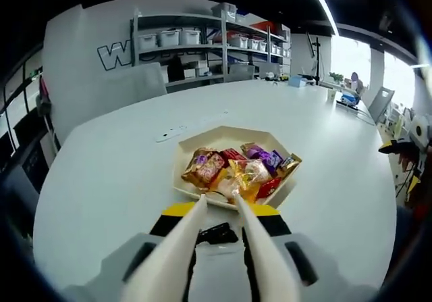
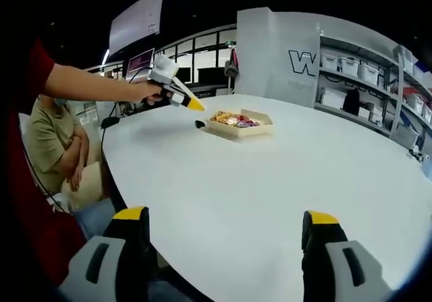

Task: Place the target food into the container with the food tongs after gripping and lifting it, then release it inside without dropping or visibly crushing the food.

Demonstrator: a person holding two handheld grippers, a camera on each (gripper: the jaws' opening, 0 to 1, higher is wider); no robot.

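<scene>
A pale hexagonal tray (image 1: 202,136) on the white table holds several wrapped snacks (image 1: 233,167) in orange, purple, red and yellow foil. My left gripper (image 1: 223,211) is shut on white food tongs (image 1: 185,231). Their two tips stand slightly apart at the tray's near rim, right by a yellow-wrapped snack (image 1: 248,175). The right gripper view has the same tray (image 2: 240,128) far across the table, with the left gripper (image 2: 191,102) held by a hand just left of it. My right gripper (image 2: 226,217) hangs open over the table's near edge, nothing in it.
A small black object (image 2: 200,123) lies on the table beside the tray. A seated person (image 2: 57,146) is at the table's left side. Shelves with white bins (image 1: 196,42) line the far wall. A chair (image 1: 379,103) stands at the far right.
</scene>
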